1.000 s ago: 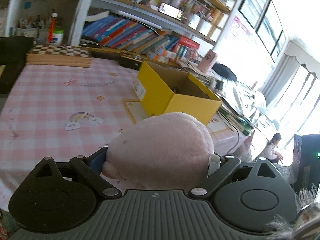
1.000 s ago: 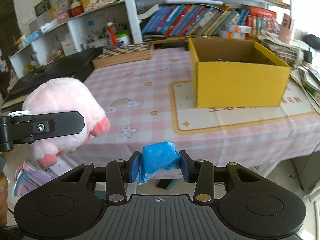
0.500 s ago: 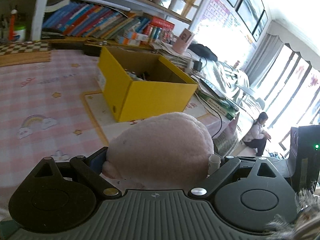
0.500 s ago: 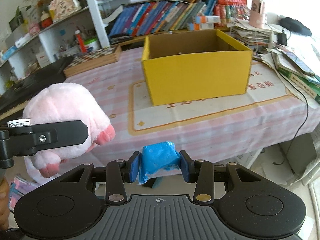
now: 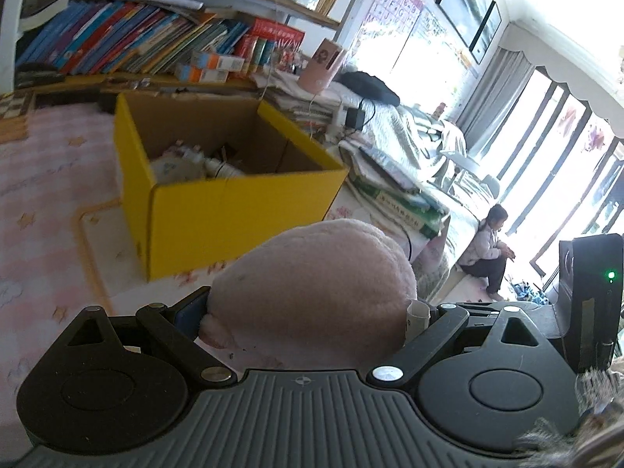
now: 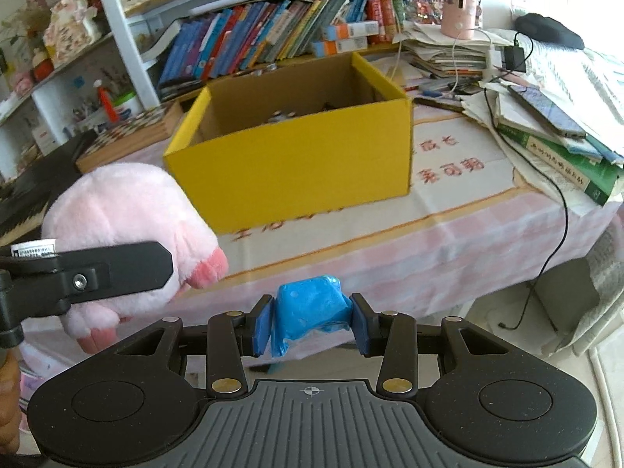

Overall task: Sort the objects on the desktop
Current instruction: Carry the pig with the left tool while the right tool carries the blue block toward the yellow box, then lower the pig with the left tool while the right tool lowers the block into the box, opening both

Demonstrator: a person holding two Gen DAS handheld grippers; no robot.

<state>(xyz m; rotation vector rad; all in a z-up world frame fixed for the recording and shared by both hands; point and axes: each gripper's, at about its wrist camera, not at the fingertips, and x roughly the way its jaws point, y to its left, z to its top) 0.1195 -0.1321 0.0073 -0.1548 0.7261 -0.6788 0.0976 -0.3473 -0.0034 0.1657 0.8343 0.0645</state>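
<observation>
My left gripper is shut on a pink plush toy, which fills the space between its jaws and hides the pads. In the right wrist view the same pink plush toy hangs at the left with a black finger of the left gripper across it. My right gripper is shut on a small blue wrapped block, held off the table's near edge. An open yellow cardboard box stands on the pink checked tablecloth ahead of both grippers. Several small items lie inside it.
Bookshelves line the back. A chessboard box lies left of the yellow box. Stacked books and papers with cables crowd the table's right end. A person sits on the floor by the windows.
Both grippers have swung to the right along the table's near edge, each keeping its load. The yellow box now stands nearer and more central, and its inside shows in the left wrist view.
</observation>
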